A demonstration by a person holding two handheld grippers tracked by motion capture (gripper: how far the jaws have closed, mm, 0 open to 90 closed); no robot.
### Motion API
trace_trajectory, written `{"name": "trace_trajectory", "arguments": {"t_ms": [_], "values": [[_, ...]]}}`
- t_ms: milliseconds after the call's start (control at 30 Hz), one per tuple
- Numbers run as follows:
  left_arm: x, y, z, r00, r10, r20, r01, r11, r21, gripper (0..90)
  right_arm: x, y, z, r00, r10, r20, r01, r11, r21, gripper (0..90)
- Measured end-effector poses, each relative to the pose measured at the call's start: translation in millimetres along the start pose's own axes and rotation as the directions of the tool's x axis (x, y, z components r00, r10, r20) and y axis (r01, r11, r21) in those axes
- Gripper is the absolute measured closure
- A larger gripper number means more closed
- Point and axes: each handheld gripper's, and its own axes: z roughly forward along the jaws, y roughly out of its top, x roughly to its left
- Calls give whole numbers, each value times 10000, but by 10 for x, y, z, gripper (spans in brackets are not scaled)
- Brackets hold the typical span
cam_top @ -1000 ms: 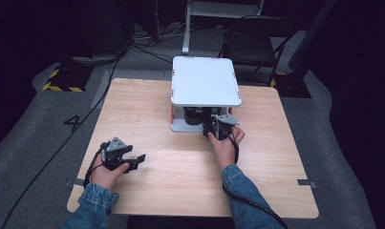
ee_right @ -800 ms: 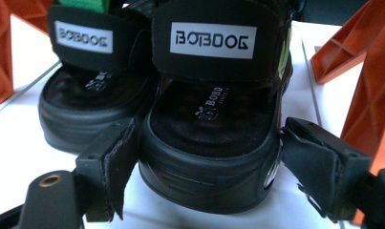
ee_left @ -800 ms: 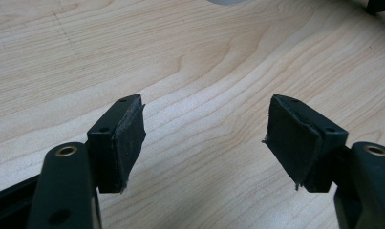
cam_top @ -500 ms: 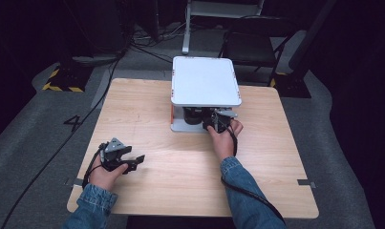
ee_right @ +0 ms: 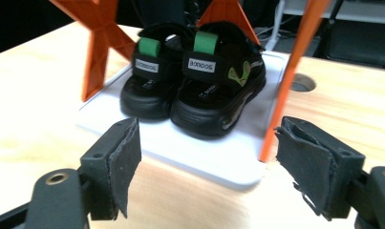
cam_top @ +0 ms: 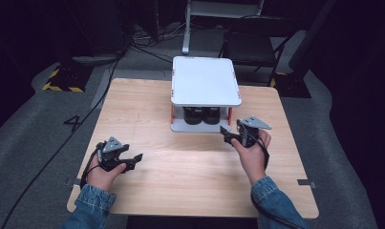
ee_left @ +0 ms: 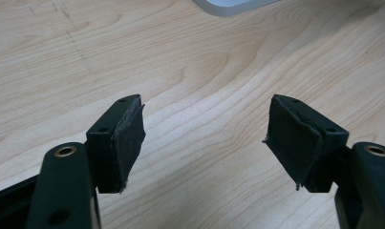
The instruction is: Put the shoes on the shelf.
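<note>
- Nearest the person, the left gripper (cam_top: 133, 160) lies low over the wooden table (cam_top: 147, 114), held in the left hand (cam_top: 101, 174) near the front left part of the tabletop. Its jaws stand wide with nothing between them; its own view looks down on bare wood grain past the two black pads (ee_left: 128, 143).
- A denim sleeve (cam_top: 87, 202) covers that forearm, and a black cable (cam_top: 47, 164) trails off the table's left edge to the grey floor.
- Over on the right, the right hand (cam_top: 250, 152) holds the right gripper (cam_top: 227, 135) just in front of the shelf's right front corner. Jaws apart, gripping nothing, pointed toward the shelf.
- Next comes the small shelf (cam_top: 205, 81): a white top board on orange legs (ee_right: 295, 62) over a white bottom board (ee_right: 204, 152).
- On that bottom board sits a pair of black sandals (ee_right: 219, 90), side by side, green tabs on the straps, heels toward the right gripper. The top board hangs over them, and an orange leg stands just to the right of the nearer sandal, close to the gripper's line.
- Farther back, a round hole (ee_right: 302, 83) in the tabletop lies behind the shelf.
- Beyond the table, a dark chair (cam_top: 250, 45) and a white stand (cam_top: 187, 28) sit on the floor among loose cables.
</note>
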Motion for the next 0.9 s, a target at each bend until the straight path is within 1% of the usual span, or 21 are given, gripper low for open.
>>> {"name": "trace_trajectory", "arguments": {"t_ms": [67,100,133,167,267,333,400,433,467,500,533,567,600,633,667,700,767,800,867,900], "values": [[6,-11,-36,9999,76,-92,-75,9999,78,280,-53,22,-177,9990,-403,-170,406,9990,173,230],[14,-15,-55,9999,117,-125,-116,9999,65,275,-79,21,-256,9989,-419,-229,423,9990,130,229],[16,-20,-75,9999,69,-157,-68,10000,60,273,-106,15,-332,9989,-371,-294,375,9992,114,227],[26,-22,-96,9996,121,-240,-120,9999,56,271,-138,5,-405,9983,-411,-410,418,9990,171,227],[58,-35,-157,9994,55,-332,-54,10000,60,260,-236,-49,-596,9958,-683,-613,716,9961,524,213],[85,-47,-188,9993,-60,-379,62,10000,64,254,-302,-95,-707,9948,-738,-706,786,9946,680,201],[114,-62,-219,9985,26,-548,-12,9997,247,241,-376,-150,-814,9921,-897,-880,972,9916,853,199],[127,-72,-231,9982,13,-608,3,9996,271,235,-413,-184,-863,9910,-850,-1034,943,9916,884,194],[140,-82,-246,9975,44,-707,-23,9995,308,233,-450,-226,-905,9899,-684,-1238,794,9931,863,189],[156,-92,-255,9973,63,-734,-39,9994,333,232,-488,-272,-945,9904,-428,-1318,544,9948,857,189],[169,-99,-267,9968,45,-795,-13,9992,408,227,-528,-312,-957,9921,-433,-1177,547,9939,958,178],[184,-107,-275,9967,35,-808,2,9989,462,221,-564,-342,-955,9915,-689,-1104,830,9883,1278,156],[200,-116,-280,9962,84,-865,-37,9985,542,216,-599,-374,-962,9886,-1005,-1123,1172,9811,1537,152],[211,-125,-284,9961,73,-876,-18,9980,632,213,-630,-410,-974,9872,-1127,-1128,1313,9758,1746,151],[222,-135,-283,9956,68,-936,-10,9981,623,213,-656,-451,-972,9880,-1090,-1093,1282,9739,1875,153],[234,-143,-282,9952,50,-982,15,9978,658,212,-684,-496,-961,9887,-963,-1153,1183,9722,2022,153],[256,-156,-279,9942,-21,-1071,107,9967,801,211,-753,-592,-936,9895,-754,-1236,1034,9655,2388,154],[269,-161,-274,9934,-12,-1143,109,9964,838,211,-787,-641,-923,9915,-647,-1131,918,9627,2544,156],[289,-174,-267,9924,-164,-1217,292,9941,1044,211,-851,-740,-912,9959,-370,-820,572,9638,2603,153],[300,-184,-259,9919,-269,-1243,410,9928,1128,211,-879,-789,-901,9976,-266,-643,431,9618,2703,153]]}}
